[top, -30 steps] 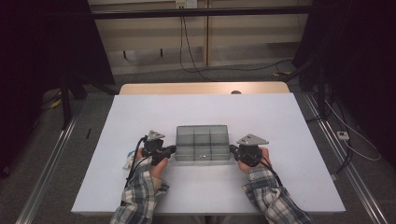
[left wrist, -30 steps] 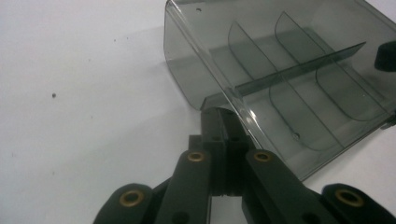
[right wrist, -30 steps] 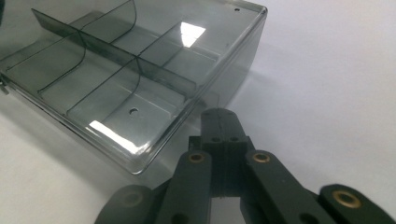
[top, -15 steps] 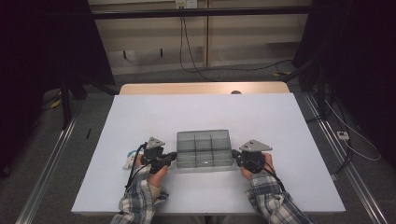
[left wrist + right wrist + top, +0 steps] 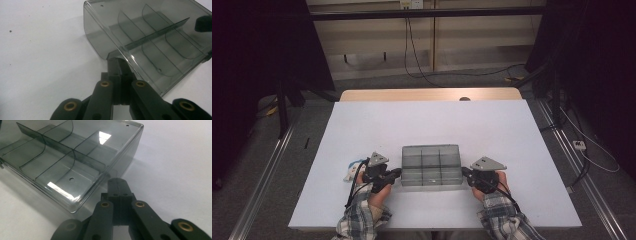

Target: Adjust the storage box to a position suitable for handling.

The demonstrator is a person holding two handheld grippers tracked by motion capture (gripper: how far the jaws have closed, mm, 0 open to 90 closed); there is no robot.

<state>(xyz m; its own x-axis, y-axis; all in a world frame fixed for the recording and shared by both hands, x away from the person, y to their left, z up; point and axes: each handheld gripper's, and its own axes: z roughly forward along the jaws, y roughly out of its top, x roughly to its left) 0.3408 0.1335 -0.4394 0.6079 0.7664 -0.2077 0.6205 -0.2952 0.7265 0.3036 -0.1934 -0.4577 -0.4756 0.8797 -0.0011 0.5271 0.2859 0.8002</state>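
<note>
Hands come in from the bottom of the high view, one gripper at each short end of a smoky clear box (image 5: pixel 431 165) that sits near the front middle of the white table (image 5: pixel 512 130). The left gripper (image 5: pixel 393 174) meets the box's left end and the right gripper (image 5: pixel 466 173) its right end (plaid sleeves show behind both). A small white and blue thing (image 5: pixel 352 168), too small to name, lies just left of the left hand (image 5: pixel 373 189).

From the left gripper view, the jaws are pressed together with no gap, tips touching the box's end wall low down. The box is open-topped, with dividers forming six cells, all bare.

From the right gripper view, the jaws are likewise closed flat against each other, tips at the opposite wall near a corner; whether they pinch the wall I cannot tell.
</note>
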